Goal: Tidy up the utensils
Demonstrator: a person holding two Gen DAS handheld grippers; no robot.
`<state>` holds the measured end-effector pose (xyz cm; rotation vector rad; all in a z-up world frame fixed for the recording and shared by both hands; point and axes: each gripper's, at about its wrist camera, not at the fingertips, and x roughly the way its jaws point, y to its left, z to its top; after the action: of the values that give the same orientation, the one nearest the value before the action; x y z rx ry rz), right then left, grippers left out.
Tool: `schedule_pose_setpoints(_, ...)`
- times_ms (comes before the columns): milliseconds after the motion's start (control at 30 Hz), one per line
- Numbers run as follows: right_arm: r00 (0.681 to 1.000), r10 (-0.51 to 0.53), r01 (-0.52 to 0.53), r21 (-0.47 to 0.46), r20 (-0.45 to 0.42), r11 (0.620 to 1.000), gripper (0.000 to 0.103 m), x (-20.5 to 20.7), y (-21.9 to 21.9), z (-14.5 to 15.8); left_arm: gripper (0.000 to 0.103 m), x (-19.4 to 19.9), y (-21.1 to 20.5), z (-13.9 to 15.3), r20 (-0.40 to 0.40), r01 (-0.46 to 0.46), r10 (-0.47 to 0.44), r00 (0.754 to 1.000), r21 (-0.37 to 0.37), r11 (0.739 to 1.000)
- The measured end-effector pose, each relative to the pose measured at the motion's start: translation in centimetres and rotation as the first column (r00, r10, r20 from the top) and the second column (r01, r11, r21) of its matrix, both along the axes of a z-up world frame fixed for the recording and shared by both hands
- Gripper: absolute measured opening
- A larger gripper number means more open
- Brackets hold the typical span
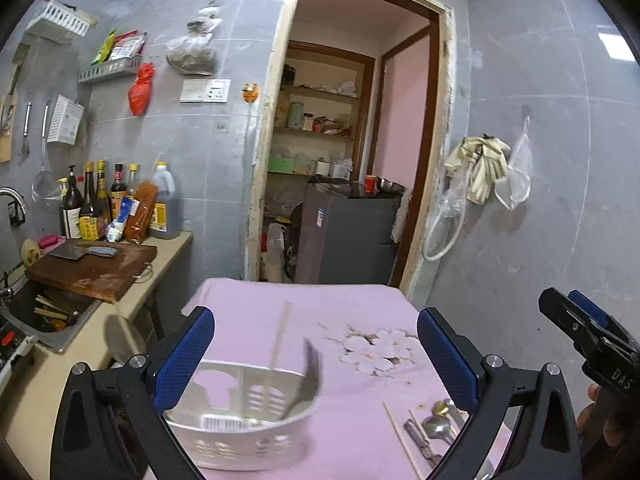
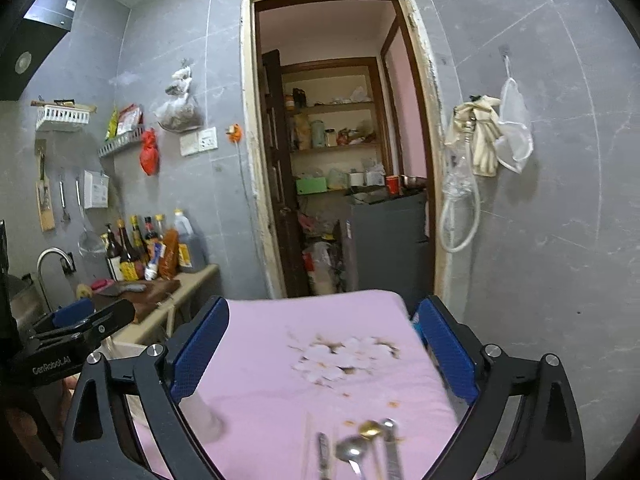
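Just one basket (image 1: 240, 428), two spoons (image 1: 438, 420)

Right gripper (image 2: 320, 344) blue-padded, jaws wide, nothing between. Below: pink floral tablecloth (image 2: 256, 360). At 6 o'clock, blurred metal spoons (image 2: 368, 444). At 9 o'clock, left gripper (image 2: 86, 322). At 12 o'clock, open brown-framed doorway (image 2: 336, 140).

The spoons (image 2: 368, 446) near the counter's (image 2: 260, 360) front edge are smeared by blur and cut off by the picture's bottom. The white basket (image 1: 240, 428) is blurred too, its near wall hidden behind the left claw (image 1: 316, 360).
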<state>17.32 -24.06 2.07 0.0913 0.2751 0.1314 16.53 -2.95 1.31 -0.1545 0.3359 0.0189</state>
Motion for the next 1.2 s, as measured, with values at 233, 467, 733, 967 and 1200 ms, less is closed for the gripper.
schedule_pose_setpoints(233,0.997,-0.035,0.036,0.008,-0.062,0.999,0.094,0.5,-5.1,-2.5,0.102,0.9,-4.4,-2.4,-0.068,0.022,-0.021,0.997,0.019,1.000)
schedule_pose_setpoints(467,0.990,-0.027,0.030,0.015,-0.135,0.999,0.094,2.8,-8.5,-6.8,0.102,2.2,-7.5,-5.9,-0.131,-0.018,0.021,0.991,0.023,1.000)
schedule_pose_setpoints(733,0.958,0.014,-0.008,0.021,-0.287,1.000,0.094,6.8,-10.3,-13.7,0.102,5.2,-9.2,-10.6,-0.263,-0.050,0.056,0.963,0.028,0.998)
schedule_pose_setpoints(967,0.925,0.035,-0.054,-0.040,-0.378,0.998,0.094,8.8,-9.7,-17.0,0.099,7.6,-9.2,-13.0,-0.379,-0.025,0.032,0.925,0.024,0.999)
schedule_pose_setpoints(1200,0.883,0.043,-0.100,-0.098,-0.467,0.990,0.094,9.9,-8.0,-19.3,0.075,9.3,-9.6,-15.4,-0.501,0.021,-0.022,0.865,-0.008,1.000)
